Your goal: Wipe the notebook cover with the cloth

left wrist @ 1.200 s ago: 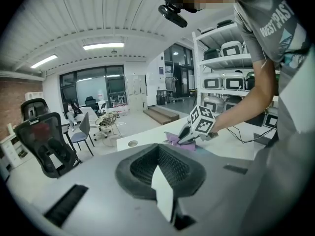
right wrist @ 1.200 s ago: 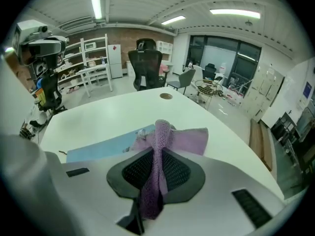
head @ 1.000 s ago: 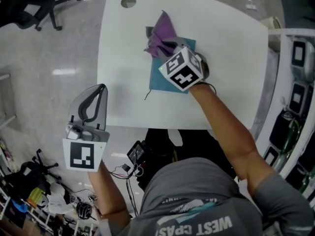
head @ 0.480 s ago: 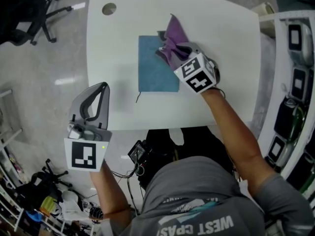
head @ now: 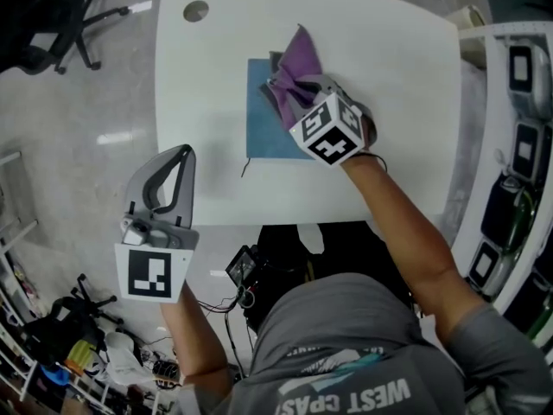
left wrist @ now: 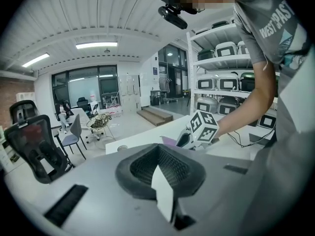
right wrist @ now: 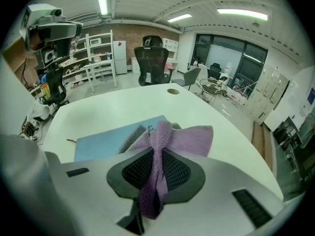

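A blue notebook (head: 262,119) lies flat in the middle of the white table (head: 199,171). My right gripper (head: 283,92) is shut on a purple cloth (head: 298,59) and holds it down on the notebook's upper right part. In the right gripper view the cloth (right wrist: 189,139) is bunched between the jaws of the right gripper (right wrist: 153,136), with the notebook (right wrist: 106,139) to the left behind it. My left gripper (head: 180,152) hangs by the table's front left edge, shut and holding nothing. In the left gripper view the left gripper (left wrist: 160,154) points towards the right gripper's marker cube (left wrist: 203,127).
A round cable hole (head: 196,11) sits at the table's far left corner. A thin ribbon (head: 244,167) trails from the notebook's near edge. An office chair (head: 43,15) stands far left, shelves with boxes (head: 518,85) on the right, clutter (head: 69,353) on the floor.
My right gripper dragged the cloth across the notebook to its right edge, then came back a little to the left. The left gripper has stayed where it was.
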Demonstrator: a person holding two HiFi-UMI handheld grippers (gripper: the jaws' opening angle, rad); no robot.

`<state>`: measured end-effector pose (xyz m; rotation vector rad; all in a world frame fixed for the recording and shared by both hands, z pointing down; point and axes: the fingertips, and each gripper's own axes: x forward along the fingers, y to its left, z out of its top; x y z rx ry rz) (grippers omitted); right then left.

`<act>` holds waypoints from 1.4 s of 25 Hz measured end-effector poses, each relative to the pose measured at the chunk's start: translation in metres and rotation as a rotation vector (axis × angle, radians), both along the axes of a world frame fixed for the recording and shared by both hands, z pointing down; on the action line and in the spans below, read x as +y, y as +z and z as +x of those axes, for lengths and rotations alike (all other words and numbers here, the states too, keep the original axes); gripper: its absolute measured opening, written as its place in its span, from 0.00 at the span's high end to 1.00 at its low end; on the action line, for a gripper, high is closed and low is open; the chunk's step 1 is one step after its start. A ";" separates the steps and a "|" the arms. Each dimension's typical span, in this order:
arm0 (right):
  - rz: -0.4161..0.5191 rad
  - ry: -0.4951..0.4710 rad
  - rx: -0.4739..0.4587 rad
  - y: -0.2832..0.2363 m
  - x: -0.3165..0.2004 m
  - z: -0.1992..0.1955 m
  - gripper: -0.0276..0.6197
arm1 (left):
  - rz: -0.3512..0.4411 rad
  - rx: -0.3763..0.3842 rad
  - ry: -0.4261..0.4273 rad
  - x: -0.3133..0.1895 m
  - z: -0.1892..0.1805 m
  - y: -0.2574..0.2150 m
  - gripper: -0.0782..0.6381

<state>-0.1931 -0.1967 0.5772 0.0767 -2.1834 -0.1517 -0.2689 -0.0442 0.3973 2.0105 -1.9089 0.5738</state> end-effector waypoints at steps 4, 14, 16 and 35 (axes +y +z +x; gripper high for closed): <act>-0.013 -0.078 -0.009 0.001 0.030 -0.036 0.84 | -0.007 0.009 -0.028 0.012 -0.010 0.008 0.89; -0.035 -0.055 -0.032 0.001 0.032 -0.023 0.84 | -0.016 0.001 0.014 -0.001 -0.009 0.008 0.89; -0.033 -0.018 -0.028 0.001 0.022 -0.004 0.84 | -0.009 -0.007 0.043 -0.011 -0.002 0.006 0.89; -0.008 -0.051 0.020 0.003 0.033 0.006 0.84 | -0.007 0.015 0.009 0.000 0.003 0.009 0.89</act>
